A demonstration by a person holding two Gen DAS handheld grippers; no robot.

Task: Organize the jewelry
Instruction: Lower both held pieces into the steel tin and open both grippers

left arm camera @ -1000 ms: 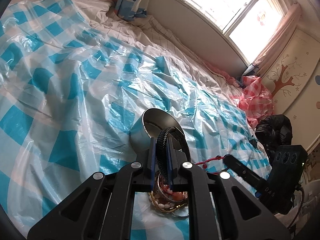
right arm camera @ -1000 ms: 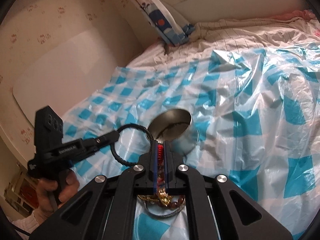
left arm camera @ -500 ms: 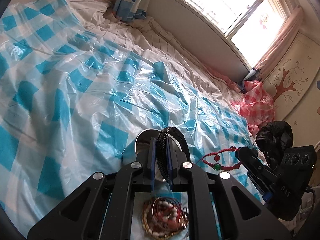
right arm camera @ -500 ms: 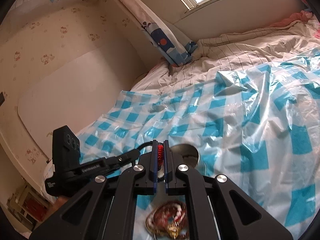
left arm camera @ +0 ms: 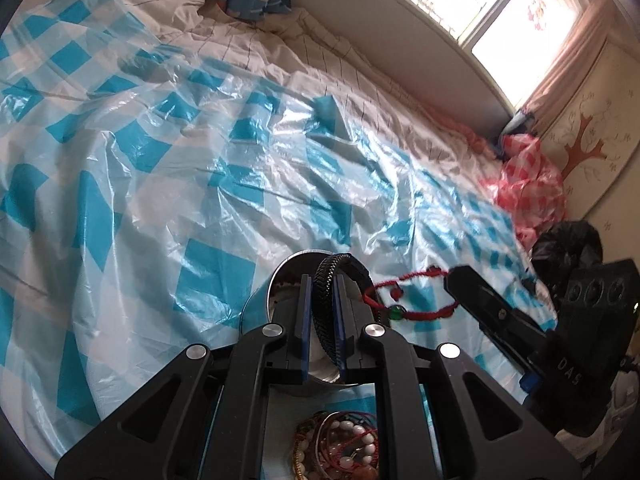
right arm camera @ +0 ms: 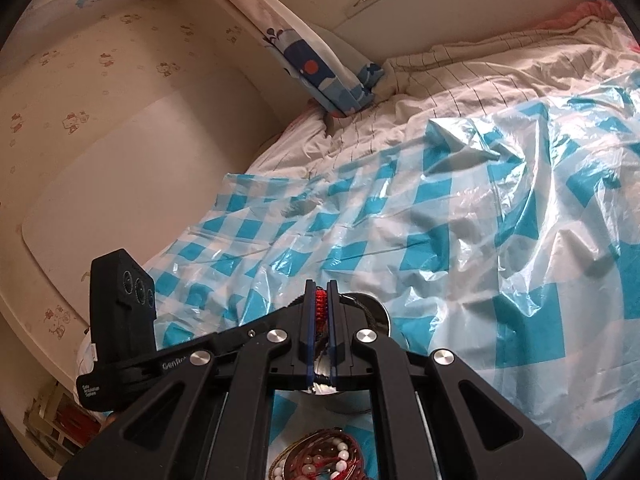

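Left tool [left arm camera: 320, 308]: clamped on black braided bracelet [left arm camera: 326, 300], held over metal cup [left arm camera: 280, 292] | Right tool [right arm camera: 320, 300]: clamped on red cord bracelet [left arm camera: 412, 312], beside cup | Bead bracelet pile [left arm camera: 340, 452]: on bed's checked plastic sheet [left arm camera: 160, 184], below tools

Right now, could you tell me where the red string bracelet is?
In the left wrist view the red string bracelet hangs right of centre, pinched by the right gripper, beside the black braided bracelet above the metal cup.

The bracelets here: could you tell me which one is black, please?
The black braided bracelet, pinched upright in the left gripper above the metal cup. The right gripper holds a thin red cord one; the pile is beaded.
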